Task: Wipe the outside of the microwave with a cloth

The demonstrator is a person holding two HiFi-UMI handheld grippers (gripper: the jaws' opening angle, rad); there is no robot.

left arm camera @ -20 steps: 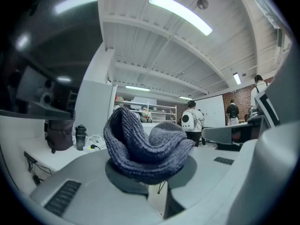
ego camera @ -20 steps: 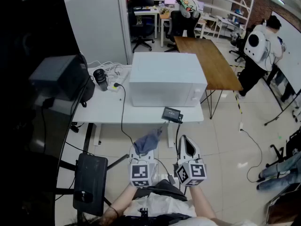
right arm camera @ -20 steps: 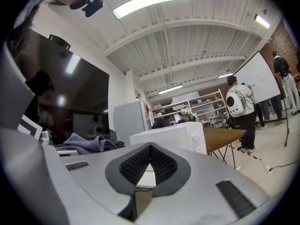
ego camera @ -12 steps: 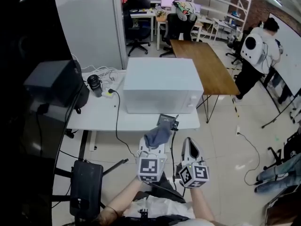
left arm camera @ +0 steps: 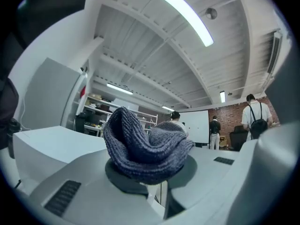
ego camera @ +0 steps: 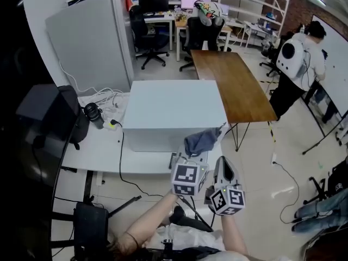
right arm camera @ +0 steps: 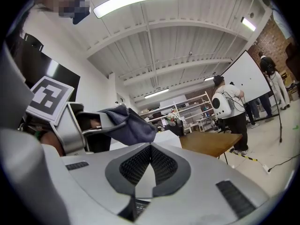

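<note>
The white desk [ego camera: 103,151] carries the white microwave [ego camera: 171,110], a plain box lying with its long side left to right across the head view and a narrow strip of its near face turned toward the person. A brown wooden table [ego camera: 234,86] runs away behind its right end. Lettering on the microwave is too small to read. The only print that shows clearly is the black-and-white square pattern on each gripper's cube.

The left gripper [ego camera: 194,156] is held up in front of the microwave's near right corner, tilted up and to the right. Its jaws are clamped on a dark blue-grey knitted cloth [ego camera: 202,141], which bunches out past the jaw tips in a rumpled wad. The wad's longer side leans up and right toward that corner, and whether it touches the microwave cannot be told. In the left gripper view the cloth [left arm camera: 145,146] fills the space between the pads.

The right gripper [ego camera: 224,166] is just beside the left one, lower and nearer the person. Its jaws are closed pad to pad with nothing between them [right arm camera: 150,161].
</note>
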